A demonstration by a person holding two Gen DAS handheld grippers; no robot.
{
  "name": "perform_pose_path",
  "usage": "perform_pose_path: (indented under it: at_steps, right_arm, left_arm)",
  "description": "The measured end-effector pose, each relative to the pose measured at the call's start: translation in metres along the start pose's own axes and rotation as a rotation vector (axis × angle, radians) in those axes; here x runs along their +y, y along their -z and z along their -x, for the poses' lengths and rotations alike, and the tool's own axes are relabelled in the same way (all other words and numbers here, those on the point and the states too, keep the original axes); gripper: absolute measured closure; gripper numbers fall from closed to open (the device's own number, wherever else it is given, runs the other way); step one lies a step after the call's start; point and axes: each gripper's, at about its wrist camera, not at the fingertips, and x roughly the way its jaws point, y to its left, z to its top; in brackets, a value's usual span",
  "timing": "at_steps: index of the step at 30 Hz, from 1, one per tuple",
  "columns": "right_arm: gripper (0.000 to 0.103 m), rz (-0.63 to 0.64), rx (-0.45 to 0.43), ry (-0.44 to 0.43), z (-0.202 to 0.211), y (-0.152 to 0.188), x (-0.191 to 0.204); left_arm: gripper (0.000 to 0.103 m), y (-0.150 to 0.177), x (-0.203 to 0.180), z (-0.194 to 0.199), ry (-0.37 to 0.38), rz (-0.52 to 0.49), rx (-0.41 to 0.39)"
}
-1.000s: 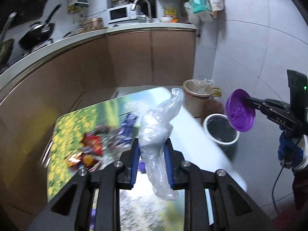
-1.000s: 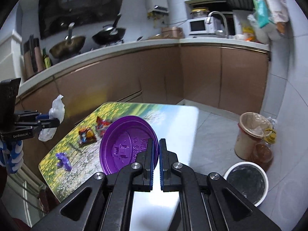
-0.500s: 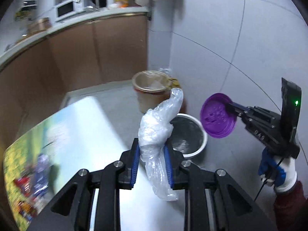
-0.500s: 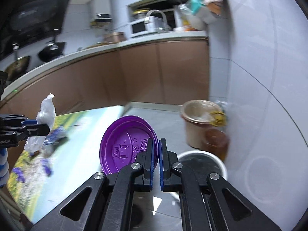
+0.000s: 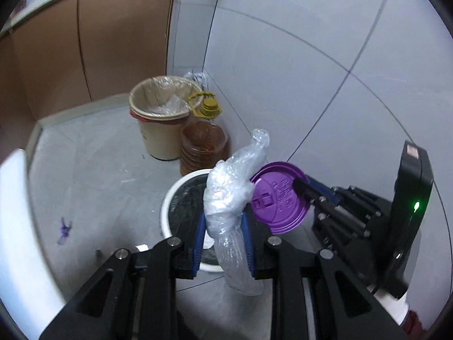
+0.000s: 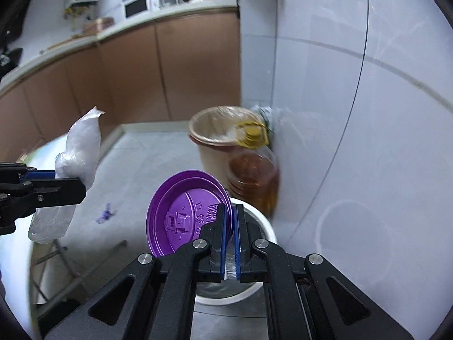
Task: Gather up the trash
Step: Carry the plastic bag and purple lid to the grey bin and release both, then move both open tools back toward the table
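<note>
My left gripper [image 5: 223, 221] is shut on a crumpled clear plastic wrap [image 5: 232, 195] and holds it above the white waste bin [image 5: 181, 195] with a dark liner on the floor. My right gripper [image 6: 230, 212] is shut on the rim of a purple plastic cup lid [image 6: 184, 212], held upright over the same bin [image 6: 266, 226]. The lid [image 5: 279, 201] and the right gripper [image 5: 308, 189] show at the right of the left wrist view. The wrap [image 6: 76, 153] and the left gripper [image 6: 56, 184] show at the left of the right wrist view.
A beige bin [image 5: 161, 119] lined with clear plastic stands behind the white bin, next to an amber oil jug [image 5: 203, 147] with a yellow cap, against the grey tiled wall. The table edge [image 5: 17, 226] lies at the left. Brown cabinets [image 6: 170, 56] run along the back.
Both grippers have swung right, away from the table, and come closer together over the white bin. The wrap and the lid stay gripped.
</note>
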Motion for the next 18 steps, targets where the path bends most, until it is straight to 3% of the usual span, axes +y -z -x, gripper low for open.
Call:
perform_pose_path:
  at_steps: [7,10,11,14,18]
  right_arm:
    - [0.097,-0.015,0.064,0.042,-0.046,0.001,-0.009]
    - [0.096,-0.021,0.073,0.042,-0.058,0.000,-0.009]
    - [0.094,-0.024,0.079,0.037,-0.062,0.000,-0.009]
    - [0.074,-0.032,0.094,0.027,-0.071,0.003,-0.012]
    - [0.072,-0.038,0.097,0.010,-0.071,0.010,-0.013]
  left_arm:
    - [0.077,-0.010,0.003,-0.052,0.030,0.047,0.046]
    - [0.066,-0.015,0.008,-0.063,0.040,0.072,0.054]
    - [0.058,-0.015,0.008,-0.065,0.038,0.078,0.053]
    - [0.056,-0.018,0.011,-0.069,0.043,0.094,0.048]
    - [0.056,-0.015,0.011,-0.062,0.046,0.090,0.035]
